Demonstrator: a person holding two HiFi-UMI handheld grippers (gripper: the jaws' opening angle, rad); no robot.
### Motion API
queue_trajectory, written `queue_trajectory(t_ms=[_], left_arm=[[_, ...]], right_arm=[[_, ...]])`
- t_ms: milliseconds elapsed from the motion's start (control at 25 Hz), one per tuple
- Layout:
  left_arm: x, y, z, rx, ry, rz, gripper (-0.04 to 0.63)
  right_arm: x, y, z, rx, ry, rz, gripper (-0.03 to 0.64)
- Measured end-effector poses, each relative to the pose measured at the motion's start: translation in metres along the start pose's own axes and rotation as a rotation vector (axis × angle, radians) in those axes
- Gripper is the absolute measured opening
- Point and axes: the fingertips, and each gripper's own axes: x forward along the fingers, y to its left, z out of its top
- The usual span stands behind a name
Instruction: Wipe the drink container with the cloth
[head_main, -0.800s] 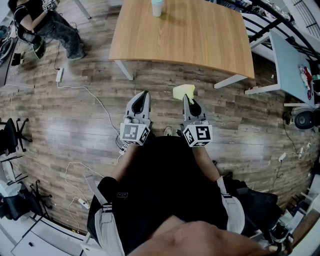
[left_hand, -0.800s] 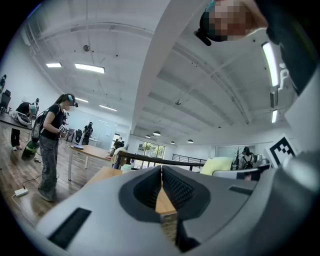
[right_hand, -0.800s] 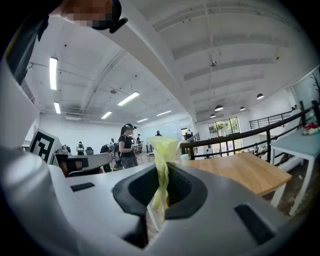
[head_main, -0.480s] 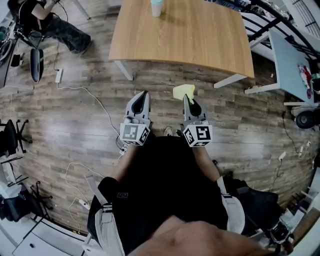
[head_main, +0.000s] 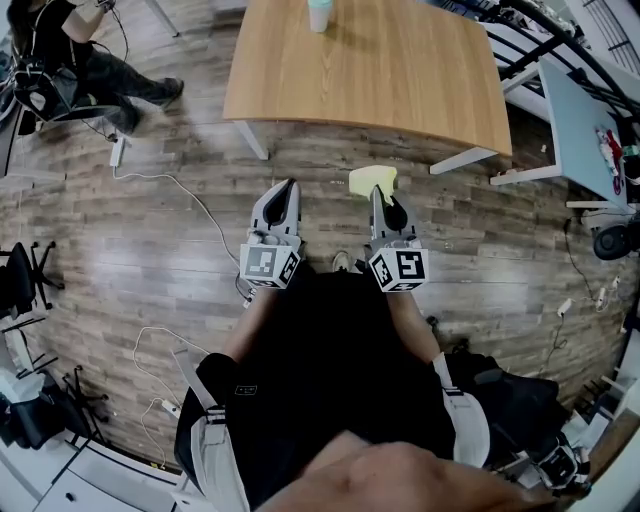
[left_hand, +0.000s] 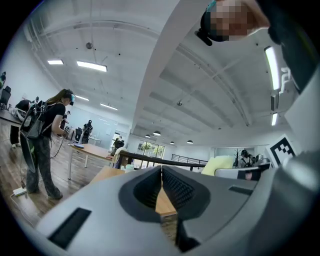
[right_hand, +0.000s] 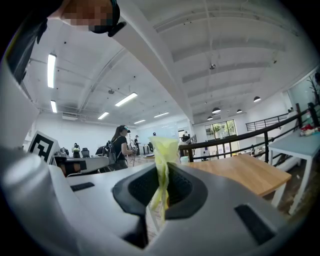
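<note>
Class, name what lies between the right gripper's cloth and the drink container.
In the head view, only bare wood floor and bare tabletop separate the cloth, pinched in the right gripper, from the drink container.

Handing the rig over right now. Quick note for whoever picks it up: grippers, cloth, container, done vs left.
Left gripper: shut, empty.
Right gripper: shut on the yellow cloth.
Drink container: upright near the far edge of the wooden table. Both grippers are over the floor, short of the table.
Done: cloth is in hand.
Left: step up to the table and wipe the container. No wiping contact yet.
</note>
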Motion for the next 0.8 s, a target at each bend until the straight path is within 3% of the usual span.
queue_trajectory(t_ms=[480,800], left_arm=[[-0.001,0.052,0.012,0.010,-0.007,-0.070,0.025],[0.013,0.068,0.003,-0.012,0.020,-0.071,0.025]], right_arm=[[0.028,0.045,-0.010,0.000,-0.016,-0.057,0.043],[0.052,0.043,-0.012,-0.004,-0.006,-0.059,0.043]])
